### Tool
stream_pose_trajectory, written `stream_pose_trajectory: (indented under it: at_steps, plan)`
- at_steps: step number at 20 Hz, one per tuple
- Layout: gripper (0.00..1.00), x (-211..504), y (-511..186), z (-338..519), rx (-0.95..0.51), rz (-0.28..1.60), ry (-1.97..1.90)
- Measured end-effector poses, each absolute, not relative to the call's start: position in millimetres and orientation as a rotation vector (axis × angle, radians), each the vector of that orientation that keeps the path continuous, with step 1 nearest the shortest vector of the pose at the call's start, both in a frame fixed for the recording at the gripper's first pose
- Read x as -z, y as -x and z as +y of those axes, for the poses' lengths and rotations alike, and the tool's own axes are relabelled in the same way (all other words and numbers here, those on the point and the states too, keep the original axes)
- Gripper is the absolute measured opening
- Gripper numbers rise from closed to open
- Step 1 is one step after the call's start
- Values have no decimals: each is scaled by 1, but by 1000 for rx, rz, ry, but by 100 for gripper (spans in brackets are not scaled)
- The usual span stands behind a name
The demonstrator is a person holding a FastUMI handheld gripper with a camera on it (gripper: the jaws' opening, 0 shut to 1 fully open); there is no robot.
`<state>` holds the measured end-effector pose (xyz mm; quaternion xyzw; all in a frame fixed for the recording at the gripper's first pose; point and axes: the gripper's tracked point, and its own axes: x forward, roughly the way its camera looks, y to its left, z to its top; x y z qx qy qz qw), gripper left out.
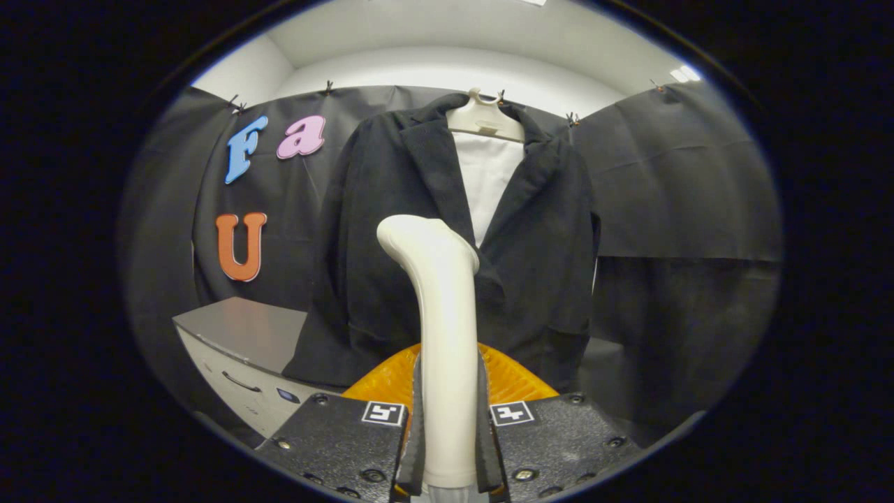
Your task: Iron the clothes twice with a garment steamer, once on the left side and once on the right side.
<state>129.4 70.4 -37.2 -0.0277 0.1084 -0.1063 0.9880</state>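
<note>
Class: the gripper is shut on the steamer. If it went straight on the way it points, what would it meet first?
Probably the jacket hanging ahead. The steamer, clamped in the gripper, leads, so its head would touch the jacket's front first. Depth is unclear.

— What carries things here, as we see it?
— A grey cabinet (244, 335) left of the tongs (447, 426), its flat top bare, a drawer handle on its front.
— And the clothes?
— We see a dark jacket (391, 244) hanging on a pale hanger (484, 120), against the black cloth wall (684, 181); the hem falls just beside the cabinet.
</note>
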Motion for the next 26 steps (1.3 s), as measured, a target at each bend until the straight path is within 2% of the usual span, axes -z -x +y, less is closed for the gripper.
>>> stream_pose_trajectory:
  at_steps: [26]
  plan:
    - [32,222,-68,72,235,568,119]
